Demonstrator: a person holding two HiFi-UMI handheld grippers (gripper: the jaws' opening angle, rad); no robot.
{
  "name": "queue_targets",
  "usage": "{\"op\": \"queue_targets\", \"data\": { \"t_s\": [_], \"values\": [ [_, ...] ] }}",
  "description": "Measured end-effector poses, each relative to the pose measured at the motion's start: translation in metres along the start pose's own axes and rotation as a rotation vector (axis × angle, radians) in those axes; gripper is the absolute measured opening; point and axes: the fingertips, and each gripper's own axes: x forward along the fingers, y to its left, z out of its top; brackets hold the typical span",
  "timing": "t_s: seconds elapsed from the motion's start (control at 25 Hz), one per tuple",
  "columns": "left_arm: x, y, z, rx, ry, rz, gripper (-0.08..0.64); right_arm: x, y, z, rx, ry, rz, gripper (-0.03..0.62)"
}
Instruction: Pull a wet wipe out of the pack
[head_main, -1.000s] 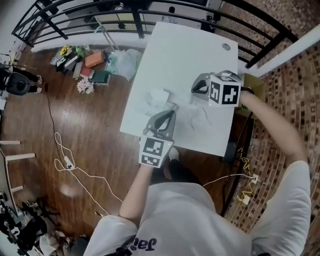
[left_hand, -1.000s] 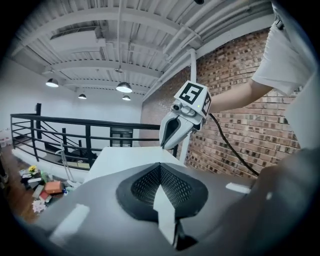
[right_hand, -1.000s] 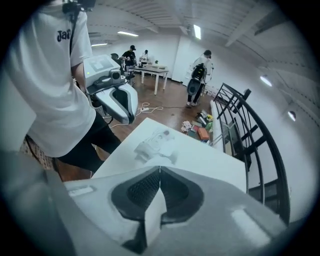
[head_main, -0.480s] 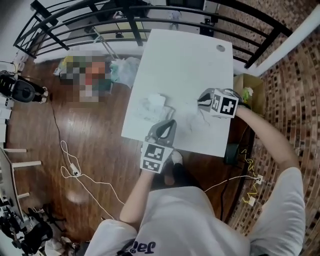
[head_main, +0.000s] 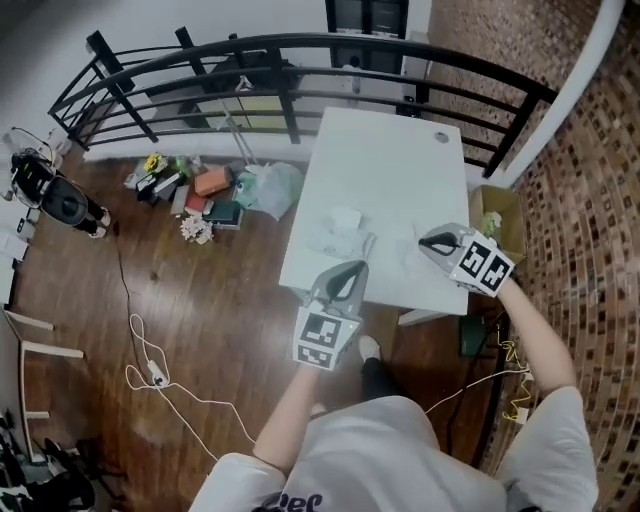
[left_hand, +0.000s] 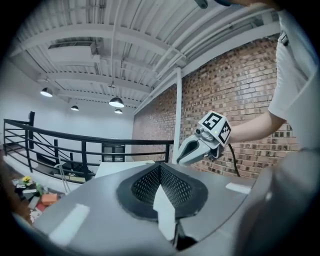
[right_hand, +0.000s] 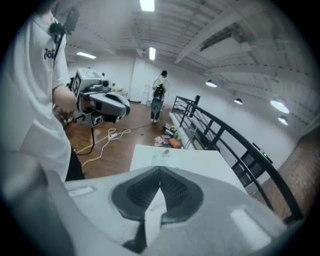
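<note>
Shut tight, the right gripper has just been closing, and its own view shows the pads meeting with no wipe pinched between them (only the pale sliver of the gripper's own tip sits in the notch). It hangs above the near right corner of the table, angled down. That's the big change: a second ago it was further in over the tabletop, right by the loose white sheet, and now it has pulled back toward the person and lifted. Same move on the other side: the left gripper has come up off the near edge, jaws together and carrying nothing. It points almost level, so its view looks past the table at its partner. Down on the table, the pack sits near the left edge as a crumpled pale bundle. A wet wipe appears to lie just to its right, apart from it and free of both tools, though white on white makes the outline hard to read. My call: the wipe is out and released, both tools are backing away, and the pull looks done unless another sheet is wanted.
</note>
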Motion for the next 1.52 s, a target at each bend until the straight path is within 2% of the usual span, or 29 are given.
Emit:
{"op": "queue_targets", "data": {
  "t_s": [0.12, 0.2, 0.32, 0.4, 0.52, 0.72, 0.92, 1.16, 1.52],
  "values": [
    [-0.087, 0.001, -0.006, -0.012, -0.043, 0.013, 0.015, -0.008, 0.080, 0.033, 0.199, -0.183, -0.144, -0.006],
    [-0.142, 0.013, -0.014, -0.040, -0.055, 0.058, 0.015, -0.005, 0.132, 0.060, 0.366, -0.306, -0.211, -0.007],
    [-0.207, 0.039, -0.025, -0.116, -0.045, 0.130, 0.017, 0.009, 0.198, 0.106, 0.604, -0.463, -0.265, -0.008],
    [-0.239, 0.046, -0.025, -0.153, -0.031, 0.150, 0.017, 0.011, 0.237, 0.133, 0.687, -0.522, -0.273, -0.008],
    [-0.270, 0.037, -0.014, -0.150, -0.058, 0.157, 0.017, -0.010, 0.273, 0.162, 0.684, -0.558, -0.297, -0.008],
    [-0.281, 0.006, 0.018, -0.088, -0.148, 0.172, 0.017, -0.062, 0.272, 0.188, 0.537, -0.576, -0.450, -0.008],
    [-0.273, -0.043, 0.038, -0.005, -0.166, 0.145, 0.017, -0.099, 0.282, 0.199, 0.483, -0.609, -0.518, -0.008],
    [-0.249, -0.093, 0.032, 0.044, -0.163, 0.094, 0.017, -0.108, 0.300, 0.162, 0.566, -0.604, -0.482, -0.008],
    [-0.243, -0.109, 0.039, 0.059, -0.181, 0.104, 0.016, -0.129, 0.293, 0.149, 0.561, -0.623, -0.510, -0.008]
  ]
}}
